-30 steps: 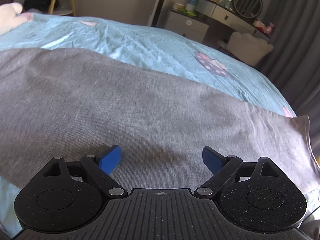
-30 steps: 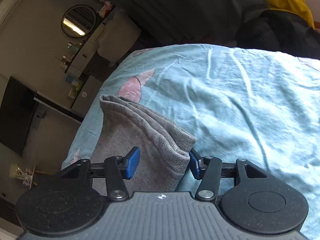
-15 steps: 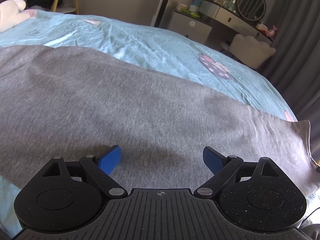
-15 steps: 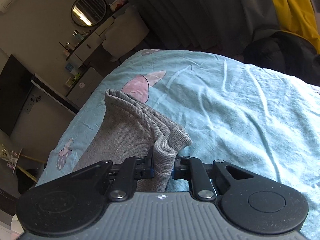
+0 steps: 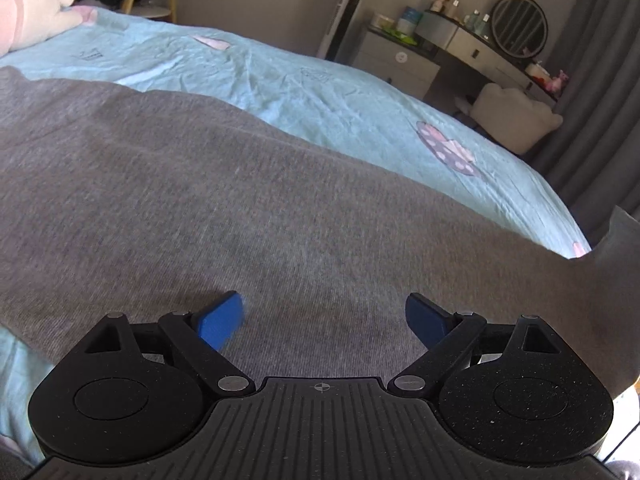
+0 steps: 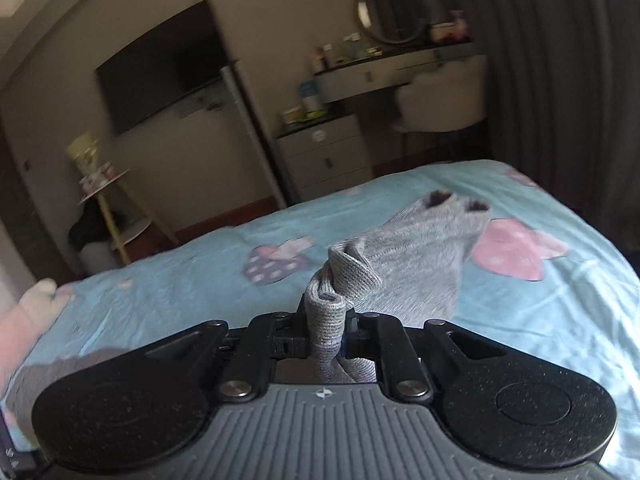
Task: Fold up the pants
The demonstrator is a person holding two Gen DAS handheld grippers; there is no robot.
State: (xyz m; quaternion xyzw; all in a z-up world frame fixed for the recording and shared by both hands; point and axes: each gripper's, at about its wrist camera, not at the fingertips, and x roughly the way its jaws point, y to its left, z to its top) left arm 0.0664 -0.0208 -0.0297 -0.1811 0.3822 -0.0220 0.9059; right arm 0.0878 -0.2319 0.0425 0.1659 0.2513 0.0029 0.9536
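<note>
Bare bed sheet [image 5: 328, 92] beyond pants [image 5: 240, 208]; stuffed toy [image 5: 32, 16] at corner

Place: a home bedroom.
Bed: a bed [image 5: 320, 92] with a pale blue cartoon-print sheet fills the foreground.
Beyond the bed's far side: a vanity desk [image 6: 384, 72] with a round mirror [image 6: 394, 10], small bottles on top, and a cream chair [image 6: 444, 100] tucked beside it.
Left of the vanity desk: grey drawers [image 6: 324, 152] and a wall-mounted TV [image 6: 160, 66].
Right of the vanity desk: dark curtains [image 6: 560, 60].
</note>
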